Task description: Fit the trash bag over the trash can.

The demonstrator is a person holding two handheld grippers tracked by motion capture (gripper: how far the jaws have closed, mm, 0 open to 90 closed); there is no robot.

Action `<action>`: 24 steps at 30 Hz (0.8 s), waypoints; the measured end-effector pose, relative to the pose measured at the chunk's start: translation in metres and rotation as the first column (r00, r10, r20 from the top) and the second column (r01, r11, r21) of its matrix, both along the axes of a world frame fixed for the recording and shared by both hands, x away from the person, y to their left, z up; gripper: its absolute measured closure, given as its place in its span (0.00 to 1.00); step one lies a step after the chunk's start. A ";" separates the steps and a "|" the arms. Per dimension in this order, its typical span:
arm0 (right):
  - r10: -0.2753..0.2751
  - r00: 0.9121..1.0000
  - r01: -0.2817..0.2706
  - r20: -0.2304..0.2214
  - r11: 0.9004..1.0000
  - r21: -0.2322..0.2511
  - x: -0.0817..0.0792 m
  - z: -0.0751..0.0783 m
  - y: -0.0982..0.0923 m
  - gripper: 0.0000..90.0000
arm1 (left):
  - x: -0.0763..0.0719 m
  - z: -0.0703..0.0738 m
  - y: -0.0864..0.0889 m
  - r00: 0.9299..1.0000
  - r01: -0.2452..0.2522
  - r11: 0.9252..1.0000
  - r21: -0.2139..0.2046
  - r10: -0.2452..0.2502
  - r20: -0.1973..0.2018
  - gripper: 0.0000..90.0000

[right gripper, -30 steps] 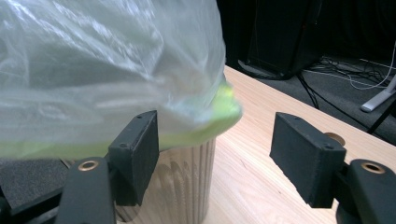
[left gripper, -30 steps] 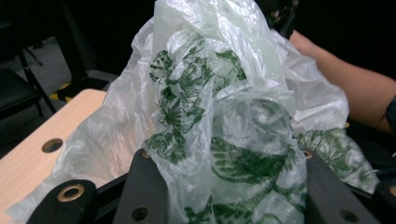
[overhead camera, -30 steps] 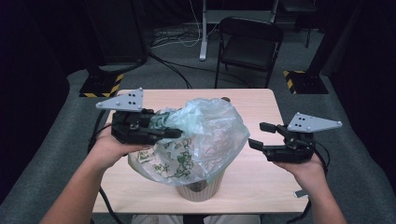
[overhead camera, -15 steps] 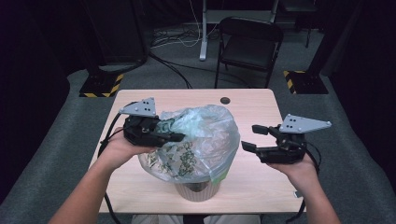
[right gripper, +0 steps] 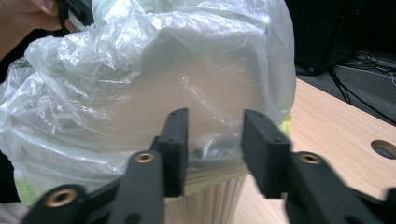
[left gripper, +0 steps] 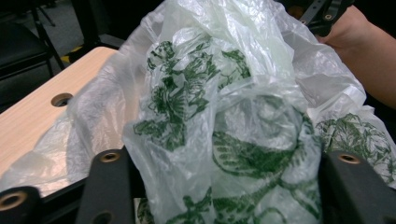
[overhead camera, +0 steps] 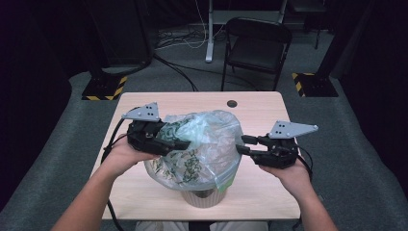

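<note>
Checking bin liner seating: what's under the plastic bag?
Under the plastic bag stands a ribbed beige bin; its lower wall shows below the bag, and its rim edge shows in the right gripper view. The bin's inside is covered by the bag.

A light wooden table (overhead camera: 144, 108) with a round hole (overhead camera: 232, 103) near its far edge is seen. A ribbed beige bin (overhead camera: 204, 197), draped by a plastic bag (overhead camera: 207, 144), is stood at its near edge.

A clear plastic bag (overhead camera: 199, 144) (green leaf print) billows crumpled over a ribbed beige bin (overhead camera: 204, 197) at the tabletop's (overhead camera: 269, 110) near edge.
</note>
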State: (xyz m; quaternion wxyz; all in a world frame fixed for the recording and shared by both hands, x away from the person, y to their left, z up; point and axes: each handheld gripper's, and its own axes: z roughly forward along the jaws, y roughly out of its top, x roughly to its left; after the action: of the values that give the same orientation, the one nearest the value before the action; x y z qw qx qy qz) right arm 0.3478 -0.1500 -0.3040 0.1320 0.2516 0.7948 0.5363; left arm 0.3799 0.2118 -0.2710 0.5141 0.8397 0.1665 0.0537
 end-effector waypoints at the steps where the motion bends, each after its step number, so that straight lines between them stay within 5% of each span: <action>1: 0.006 1.000 -0.006 0.001 1.000 -0.003 0.000 0.000 0.000 0.75 | 0.000 0.000 0.001 1.000 -0.005 1.000 -0.004 0.005 0.001 0.43; 7: 0.005 1.000 -0.005 0.026 1.000 -0.010 -0.003 0.001 -0.003 1.00 | -0.001 0.002 0.006 0.999 -0.031 0.999 -0.031 0.031 0.013 0.33; 19: 0.005 1.000 -0.006 0.019 1.000 0.026 -0.006 -0.002 -0.019 0.99 | -0.006 0.015 0.017 0.998 -0.048 0.997 -0.053 0.050 0.035 0.31; 22: -0.007 1.000 0.006 0.014 0.997 0.078 -0.003 -0.001 -0.021 0.59 | -0.005 0.014 0.016 0.998 -0.049 0.998 -0.040 0.050 0.031 0.31; 24: 0.014 1.000 -0.013 -0.002 0.995 0.101 0.001 0.000 -0.019 0.48 | -0.005 0.012 0.015 0.998 -0.047 0.998 -0.036 0.048 0.029 0.31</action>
State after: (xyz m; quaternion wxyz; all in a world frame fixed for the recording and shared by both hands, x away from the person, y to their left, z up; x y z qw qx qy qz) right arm 0.3487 -0.1692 -0.3038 0.1144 0.2534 0.7684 0.5764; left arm 0.3746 0.2270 -0.2588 0.5296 0.8255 0.1799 0.0755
